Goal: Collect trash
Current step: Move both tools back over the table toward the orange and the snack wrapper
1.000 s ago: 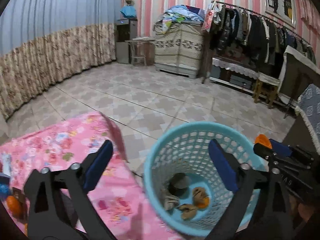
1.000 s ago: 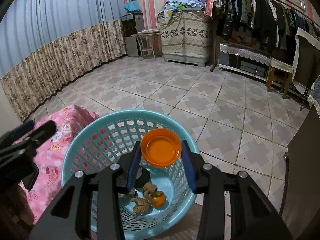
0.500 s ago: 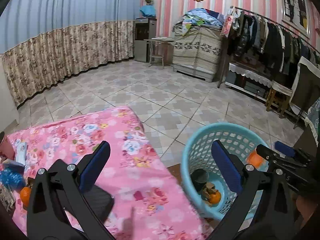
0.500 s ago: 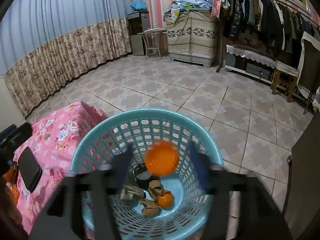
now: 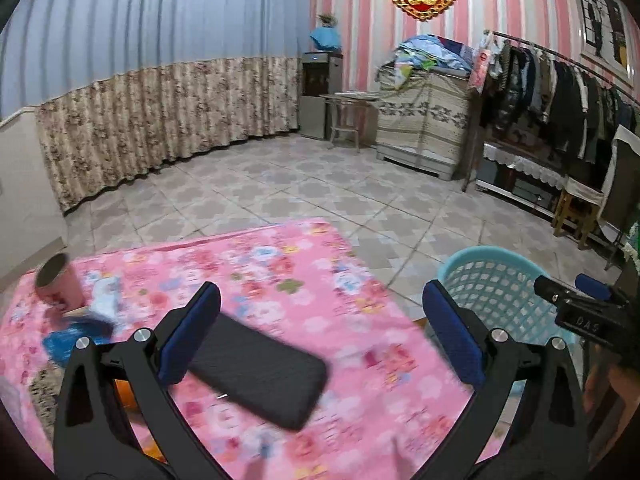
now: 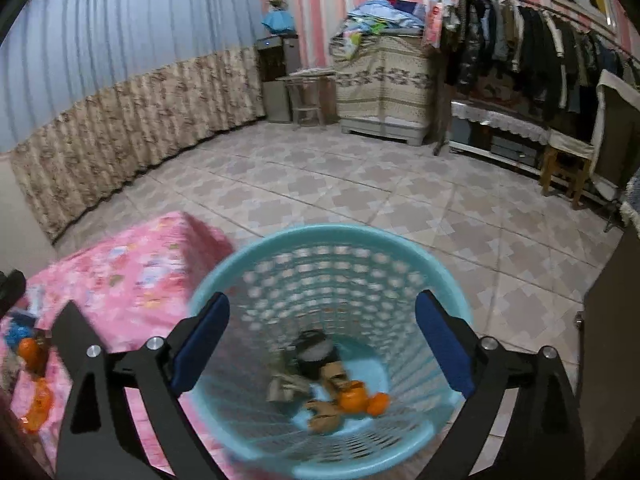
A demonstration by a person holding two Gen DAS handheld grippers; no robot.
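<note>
The turquoise mesh basket (image 6: 320, 236) stands on the floor beside the pink floral table (image 6: 120, 272). My right gripper (image 6: 322, 300) hangs above the basket, its jaws opening and nothing between them. On the basket's bottom lie orange pieces (image 6: 360, 398), brownish scraps (image 6: 324, 416) and a dark round cup (image 6: 314, 354). My left gripper (image 5: 320, 292) is open above the table (image 5: 280, 272), with a black phone (image 5: 256, 372) lying flat below it. Orange scraps (image 6: 30, 350) and a blue wrapper (image 5: 76, 336) lie at the table's left end.
A pink cup (image 5: 58, 284) stands at the table's far left corner. The basket (image 5: 492, 280) sits just off the table's right edge. Tiled floor stretches ahead to a curtain, a covered cabinet (image 5: 420, 128) and a clothes rack (image 5: 560, 92).
My right gripper opened and the orange dish it held dropped into the basket. My left gripper swung left, from above the basket to above the pink table and the phone.
</note>
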